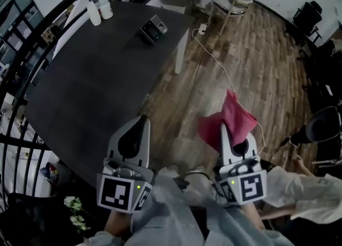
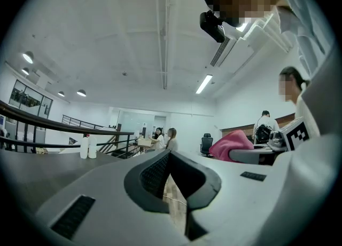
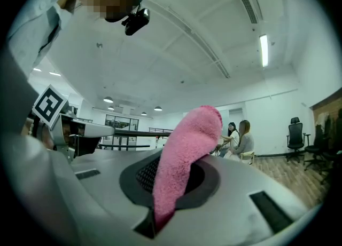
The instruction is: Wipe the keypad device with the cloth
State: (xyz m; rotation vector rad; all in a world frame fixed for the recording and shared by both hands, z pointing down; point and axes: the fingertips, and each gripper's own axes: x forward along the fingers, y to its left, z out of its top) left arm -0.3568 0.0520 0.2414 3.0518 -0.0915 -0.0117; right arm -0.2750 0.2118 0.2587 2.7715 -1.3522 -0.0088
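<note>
Pinching the pink cloth (image 1: 233, 112) in its fingers, the right gripper (image 1: 226, 133) hangs beside the bench (image 1: 91, 85), over wood floor (image 1: 246, 53). Left gripper (image 1: 142, 119) fingers are pressed together, empty. The keypad device (image 1: 154, 29) sits at the bench's far edge.

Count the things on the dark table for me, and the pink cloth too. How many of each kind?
White bottles: 2
Keypad device: 1
Pink cloth: 1
Total: 4
</note>
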